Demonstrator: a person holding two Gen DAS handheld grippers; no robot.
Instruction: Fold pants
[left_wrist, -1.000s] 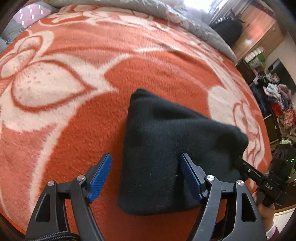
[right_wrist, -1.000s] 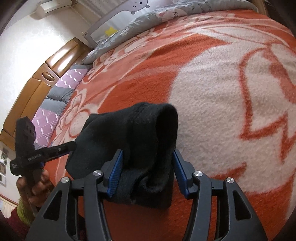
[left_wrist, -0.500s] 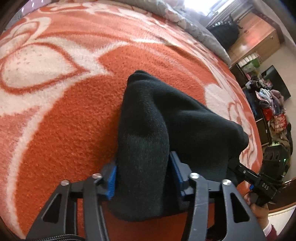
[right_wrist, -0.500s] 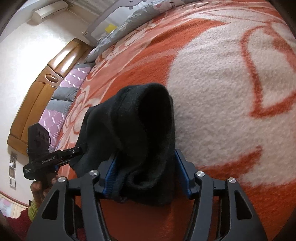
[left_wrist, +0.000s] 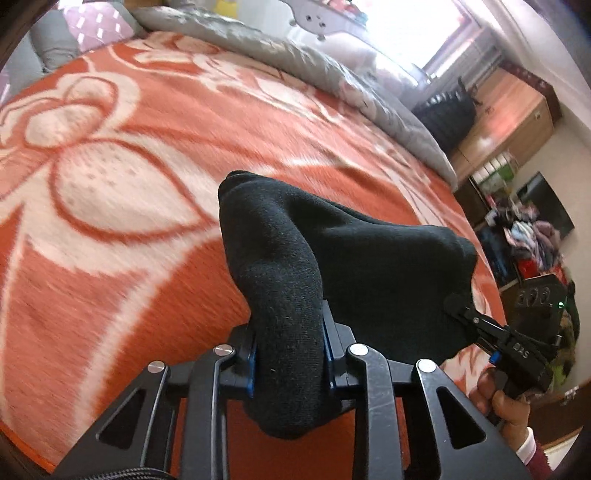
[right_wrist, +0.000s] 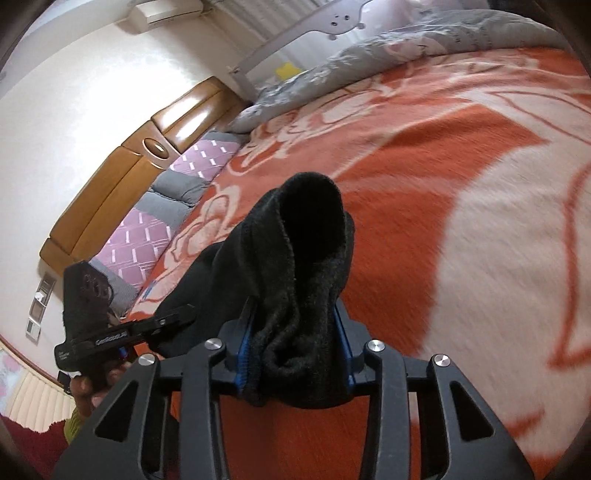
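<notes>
An orange and white flowered blanket (left_wrist: 110, 258) covers the bed beneath me, a grey quilt (left_wrist: 295, 62) bunched along its far edge. The black pants (left_wrist: 354, 258), folded into a thick bundle, hang between my two hands above the blanket's middle. My left gripper (left_wrist: 288, 354) clamps its fingers on one end fold; my right gripper (right_wrist: 295, 354) pinches the other end.
</notes>
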